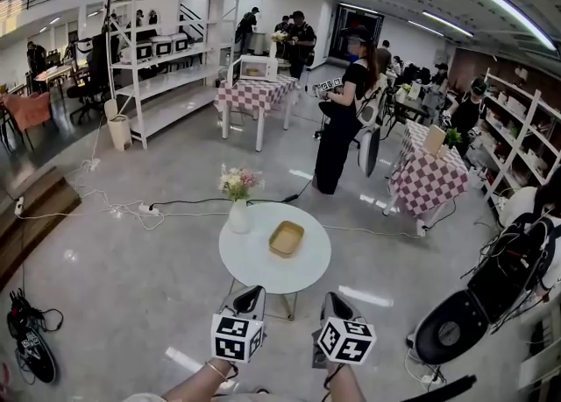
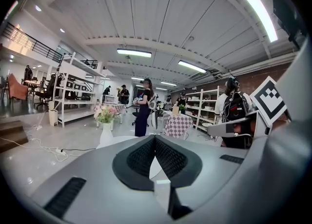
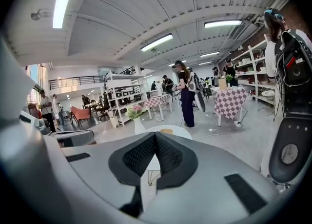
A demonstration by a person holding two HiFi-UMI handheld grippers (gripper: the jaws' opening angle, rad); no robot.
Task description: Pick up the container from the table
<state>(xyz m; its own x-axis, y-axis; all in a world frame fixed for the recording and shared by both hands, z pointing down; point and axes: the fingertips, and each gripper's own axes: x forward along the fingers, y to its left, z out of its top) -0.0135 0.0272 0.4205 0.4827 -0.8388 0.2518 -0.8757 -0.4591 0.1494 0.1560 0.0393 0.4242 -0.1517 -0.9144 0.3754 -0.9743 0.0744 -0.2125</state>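
The container [image 1: 287, 238] is a shallow, tan tray, square with rounded corners and a raised rim, wood-like in colour. It is empty and lies flat on a round white table [image 1: 254, 269], ahead of both sets of jaws and well apart from them, between the lines of the 2 grippers. In the right gripper view it shows as a small tan patch [image 3: 166, 131] just above and right of the closed jaw tips. The left gripper view does not show it.

On the far left part of the table, beyond the left jaws, stands a white vase [image 1: 239, 215] with pink and cream flowers [image 1: 239, 183]. The tabletop is smooth and matte, on thin metal legs.

The left gripper [image 1: 250, 298] has its jaws fully together: the 2 black, dimpled pads meet at a point with nothing between them. The right gripper [image 1: 336, 306] stands the same, pads pressed tip to tip and empty. Each carries 1 white cube with black square markers [image 1: 237, 337].

The floor [image 1: 131, 278] is glossy grey and mirrors the ceiling's strip lights. White and black cables [image 1: 149, 209] trail over it past the table. Further off stand white metal shelving [image 1: 166, 67], 2 tables in red-and-white checked cloth [image 1: 429, 177], and a person in black [image 1: 342, 129].
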